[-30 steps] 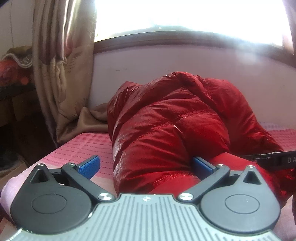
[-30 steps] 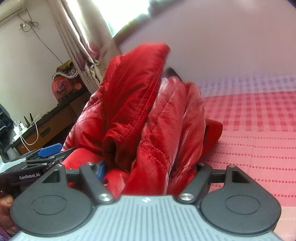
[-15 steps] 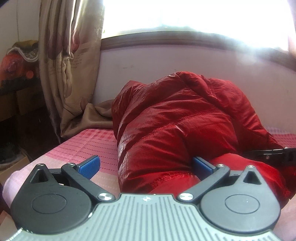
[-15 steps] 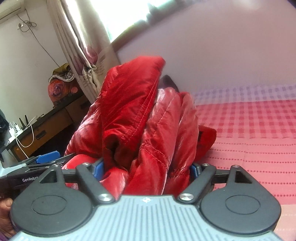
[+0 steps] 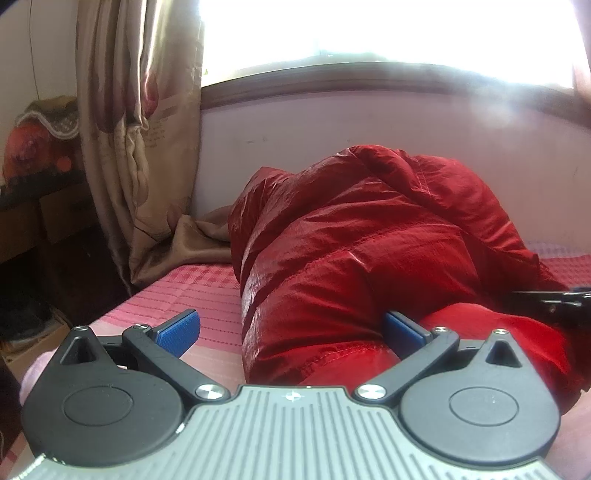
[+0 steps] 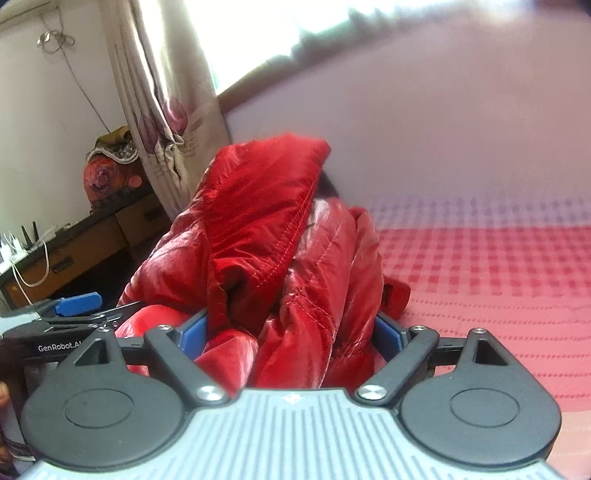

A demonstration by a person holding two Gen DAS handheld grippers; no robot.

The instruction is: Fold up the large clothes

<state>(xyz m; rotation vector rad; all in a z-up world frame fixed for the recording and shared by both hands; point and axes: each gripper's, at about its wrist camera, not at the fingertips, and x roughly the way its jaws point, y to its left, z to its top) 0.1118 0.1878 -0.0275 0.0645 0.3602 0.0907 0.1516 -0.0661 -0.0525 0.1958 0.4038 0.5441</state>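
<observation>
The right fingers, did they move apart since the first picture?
Yes. The right gripper is opening: its blue fingers now show beside the red jacket, spread wider against the grey body.

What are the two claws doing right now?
Left claw: open, red jacket partly between its fingers.
Right claw: opening, jacket bunched between its fingers.

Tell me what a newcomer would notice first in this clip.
A shiny red jacket bunched in a tall heap on the pink checked bed, filling the middle of both views. The right gripper has a thick wad of it between its jaws, which are opening; the left gripper stands open with the jacket's hem against one blue pad only. Behind, a blown-out bright window and a beige curtain at left.
</observation>
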